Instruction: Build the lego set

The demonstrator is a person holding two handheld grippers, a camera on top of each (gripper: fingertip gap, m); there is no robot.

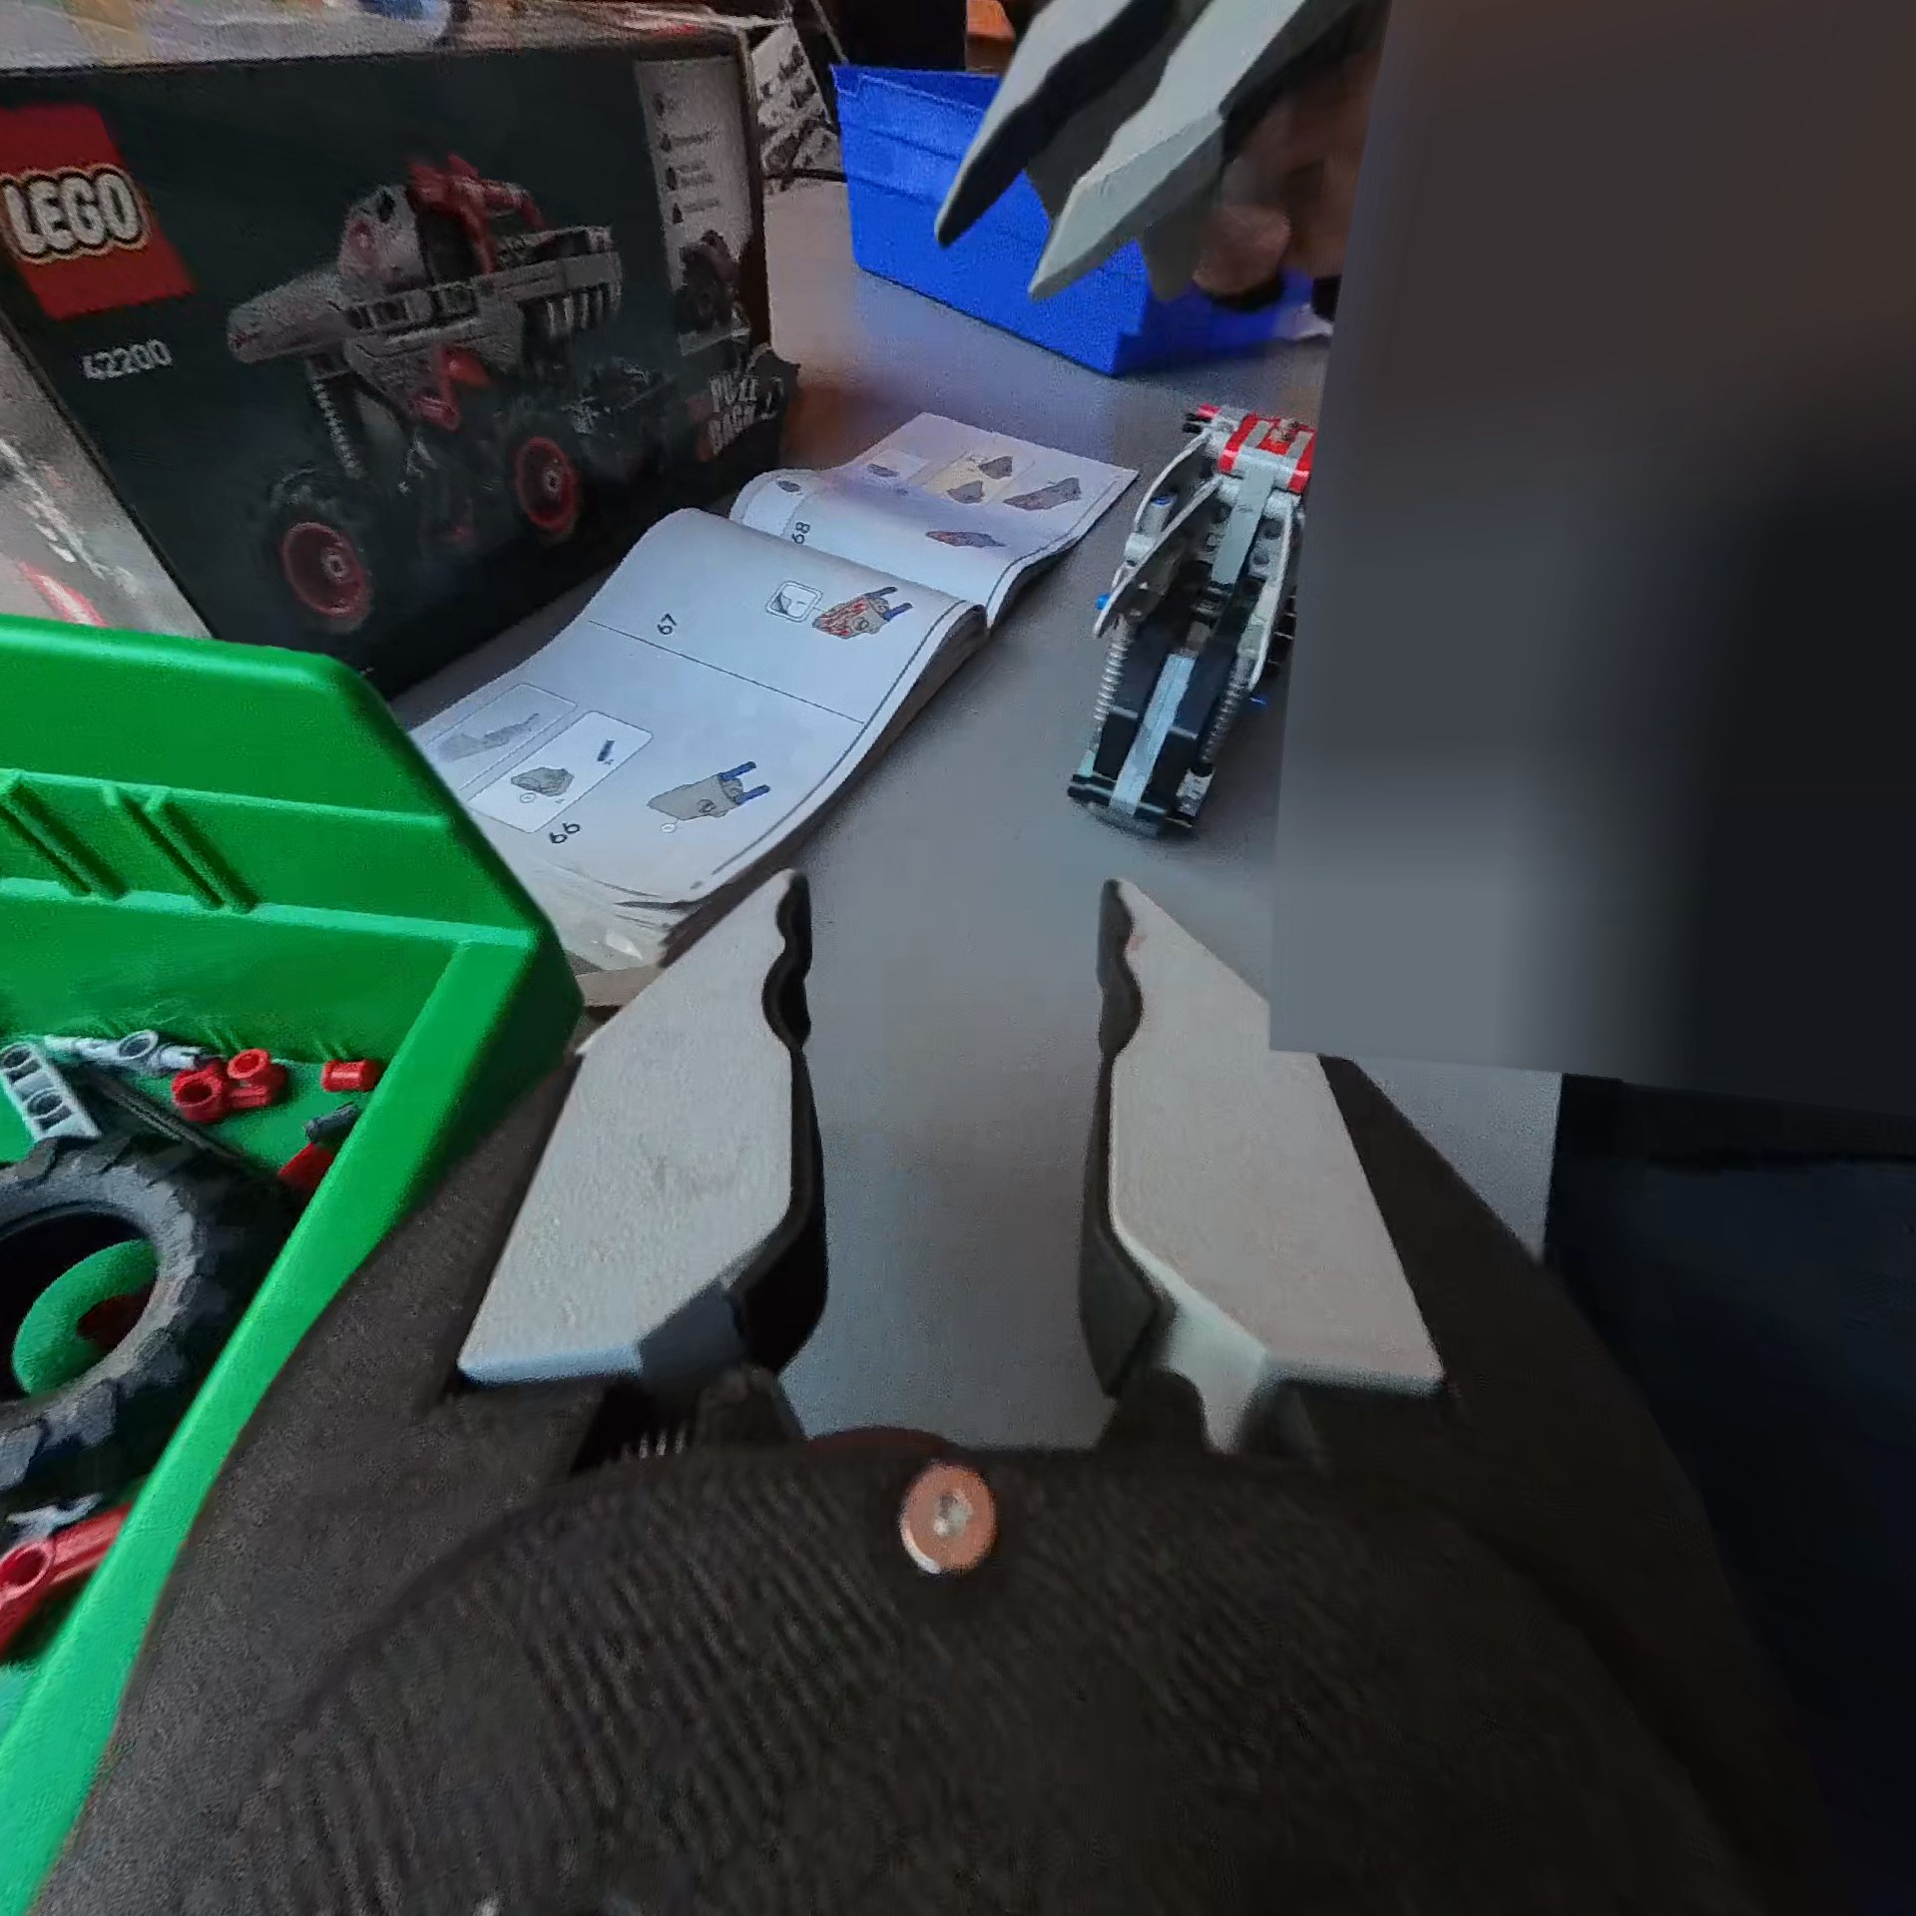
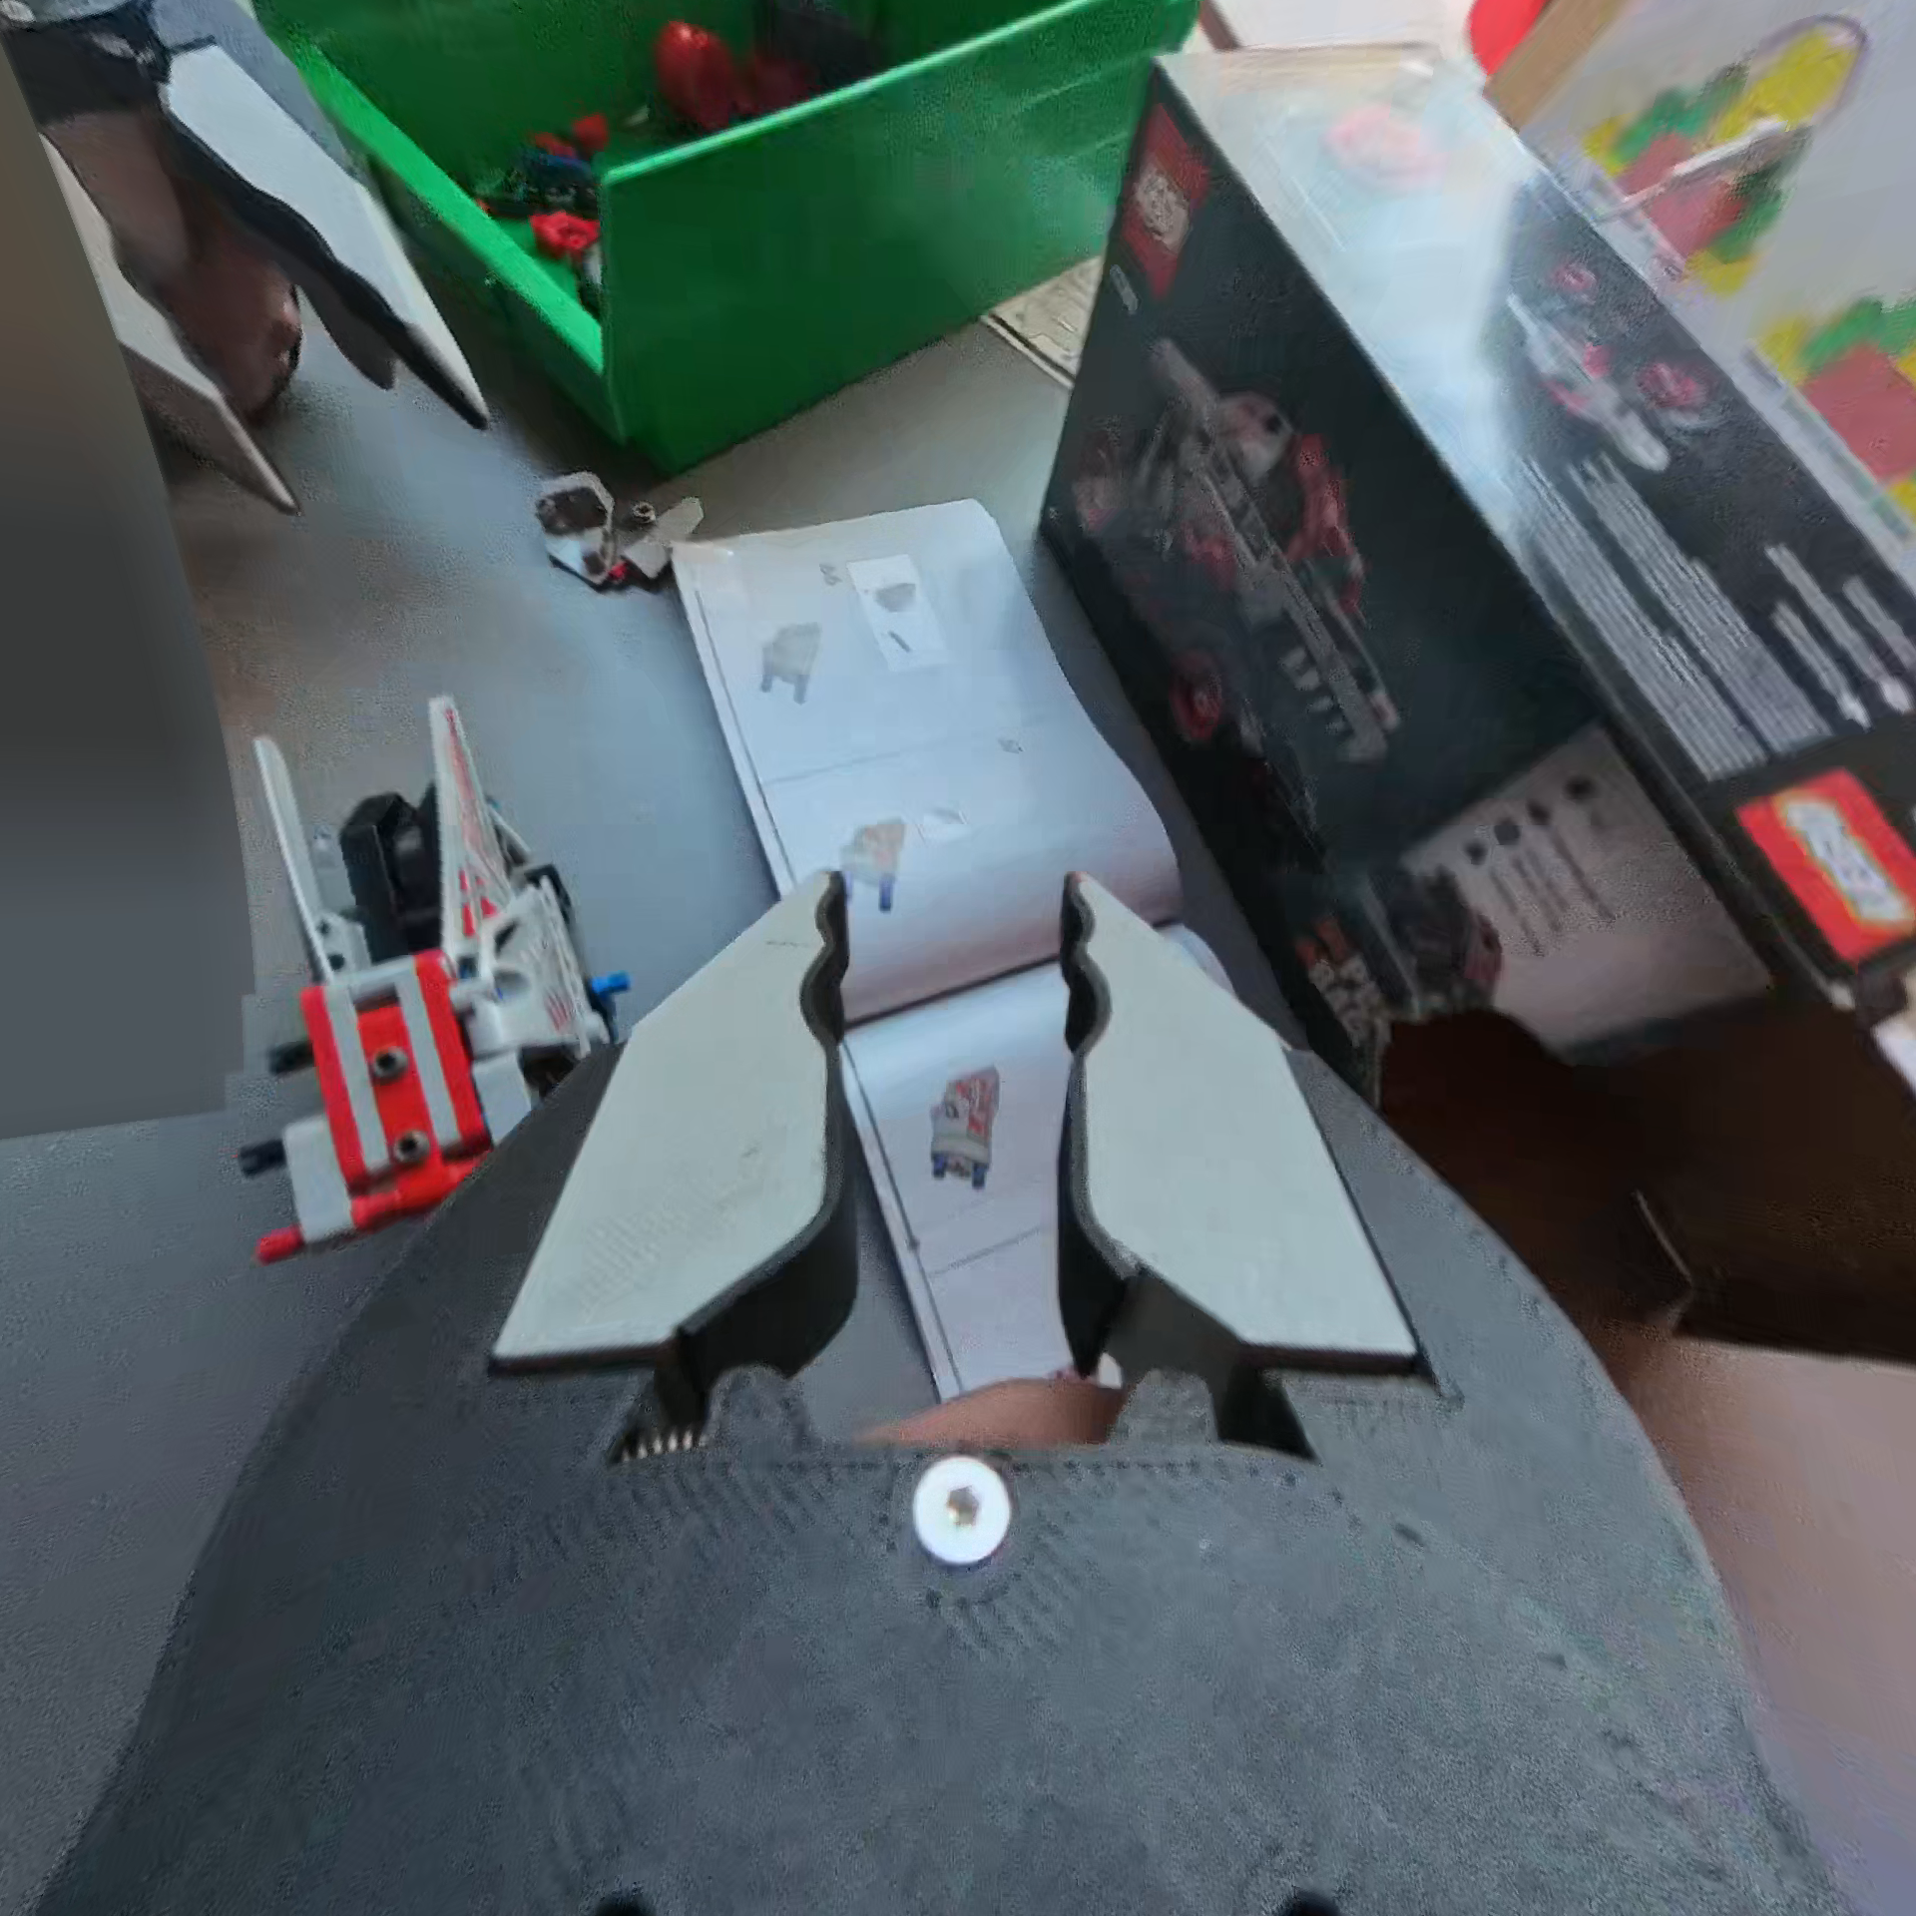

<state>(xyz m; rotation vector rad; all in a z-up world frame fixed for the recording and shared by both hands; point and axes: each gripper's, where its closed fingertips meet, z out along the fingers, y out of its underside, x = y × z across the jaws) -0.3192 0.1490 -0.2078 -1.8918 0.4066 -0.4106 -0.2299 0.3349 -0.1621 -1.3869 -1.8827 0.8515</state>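
Left gripper [image 1: 952, 902] and right gripper [image 2: 949, 900] parted, empty.

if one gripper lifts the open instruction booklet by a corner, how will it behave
The instruction booklet will probably flop: its pages already curve and bulge at the spine. It looks thin and light, so a push would likely slide it across the grey table. Lifted by one corner, its loose pages may fan or turn.

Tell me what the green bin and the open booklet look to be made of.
Green bin: seemingly moulded plastic, smooth with a slight sheen, with ribbed inner walls. Open booklet: printed paper, thin pages curving up from the spine and stacked at the edge; finish looks matte, though blur leaves that open.
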